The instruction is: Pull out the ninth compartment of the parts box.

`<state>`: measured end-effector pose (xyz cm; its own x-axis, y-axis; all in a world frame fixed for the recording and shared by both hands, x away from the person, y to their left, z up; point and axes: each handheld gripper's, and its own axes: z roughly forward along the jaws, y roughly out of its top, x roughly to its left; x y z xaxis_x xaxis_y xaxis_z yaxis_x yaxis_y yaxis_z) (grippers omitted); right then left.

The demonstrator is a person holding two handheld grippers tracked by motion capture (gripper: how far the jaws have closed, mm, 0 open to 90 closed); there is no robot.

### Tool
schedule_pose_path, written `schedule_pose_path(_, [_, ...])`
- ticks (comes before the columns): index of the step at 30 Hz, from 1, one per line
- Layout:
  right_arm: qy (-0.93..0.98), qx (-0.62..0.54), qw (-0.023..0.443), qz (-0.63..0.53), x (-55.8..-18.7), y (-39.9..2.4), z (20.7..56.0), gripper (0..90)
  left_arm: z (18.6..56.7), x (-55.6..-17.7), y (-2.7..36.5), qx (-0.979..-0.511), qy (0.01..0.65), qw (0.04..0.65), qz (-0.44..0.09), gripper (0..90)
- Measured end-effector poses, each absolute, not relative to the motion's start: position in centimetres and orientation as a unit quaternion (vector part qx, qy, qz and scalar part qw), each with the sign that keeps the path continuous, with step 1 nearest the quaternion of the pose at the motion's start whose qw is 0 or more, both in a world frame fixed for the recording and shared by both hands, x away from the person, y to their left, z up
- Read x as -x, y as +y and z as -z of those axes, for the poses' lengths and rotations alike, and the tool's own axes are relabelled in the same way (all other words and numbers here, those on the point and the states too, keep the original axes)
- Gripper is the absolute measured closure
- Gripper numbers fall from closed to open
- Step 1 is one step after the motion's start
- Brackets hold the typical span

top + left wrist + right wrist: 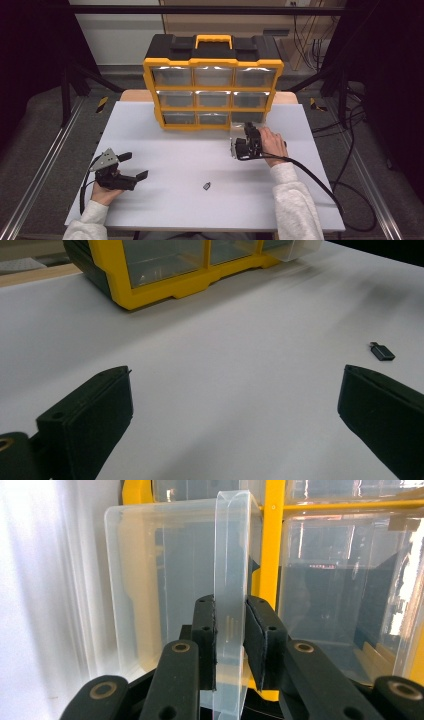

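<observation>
While the right gripper point(230, 645) clamps its fingers point(206, 640) on a drawer's point(175, 580) pull tab, partly drawn from the cabinet point(212, 62); left gripper point(134, 166) released; adapter point(206, 186) unstowed on surface point(175, 200).

Lab, dark curtains point(30, 45), floor cables point(350, 150)

Two black jaws of the right gripper point(230, 635) clamp the upright front lip of a clear plastic drawer point(172, 575), pulled partway out of a yellow-framed storage organiser point(274, 545). A neighbouring transparent drawer point(340, 580) sits closed beside it, glare streaking its face.
</observation>
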<state>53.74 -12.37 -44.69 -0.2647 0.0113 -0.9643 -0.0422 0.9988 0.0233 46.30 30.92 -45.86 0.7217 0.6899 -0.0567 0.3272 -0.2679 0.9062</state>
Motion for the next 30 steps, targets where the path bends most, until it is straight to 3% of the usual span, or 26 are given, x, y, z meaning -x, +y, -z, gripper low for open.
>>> schedule_pose_path(30, [0.801,0.011,0.599,-0.021,-52.6,-12.4,44.5,76.4,45.8,-46.3,30.9,-0.776,0.327,0.508,-0.178,0.5])
